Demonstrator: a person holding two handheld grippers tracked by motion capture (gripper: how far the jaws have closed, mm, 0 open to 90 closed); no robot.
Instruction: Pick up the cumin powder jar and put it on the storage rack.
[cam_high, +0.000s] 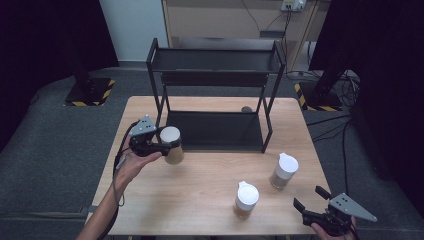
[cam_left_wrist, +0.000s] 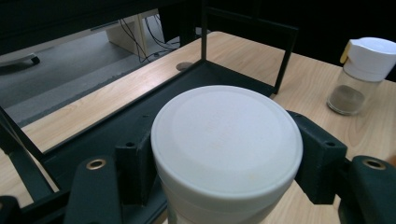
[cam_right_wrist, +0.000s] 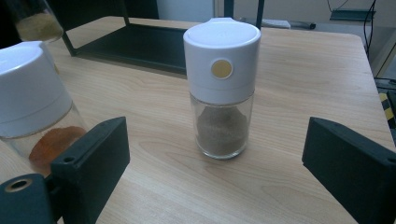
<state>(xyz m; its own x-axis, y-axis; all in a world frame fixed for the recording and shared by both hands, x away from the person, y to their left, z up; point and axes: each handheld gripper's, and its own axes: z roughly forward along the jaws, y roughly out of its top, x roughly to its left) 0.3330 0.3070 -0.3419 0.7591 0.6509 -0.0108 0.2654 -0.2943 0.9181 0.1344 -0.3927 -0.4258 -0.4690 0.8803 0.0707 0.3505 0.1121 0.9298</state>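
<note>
Light wooden table (cam_high: 200, 175) on grey carpet, dark curtains at both sides, pale cabinet with trailing cables behind. Black two-tier rack (cam_high: 216, 95) standing at the far middle of the table, taken here as the landmark.

Left gripper (cam_high: 167, 145) just in front of the rack's near-left leg, jaws clamped on a white-capped jar (cam_left_wrist: 226, 140), held above the table (pale yellowish contents, seen in the high view). Left hand (cam_high: 132, 165) under it, forearm cut off at the bottom edge.

Grey-filled jar (cam_right_wrist: 222, 88) upright on the table, in front of the rack's near-right corner, a yellow dot on its white cap. Orange-filled jar (cam_high: 246, 200) nearer the person, in front of the rack's right half, cut off at the left edge in the right gripper view.

Right gripper (cam_high: 311, 199) well in front and right of the rack, at the table's near edge, jaws spread wide with nothing between them but the grey-filled jar farther off. Hand mostly cropped.

No legible writing on caps or jars. Small dark round thing (cam_high: 246, 109) by the rack's back edge, too small to identify.
</note>
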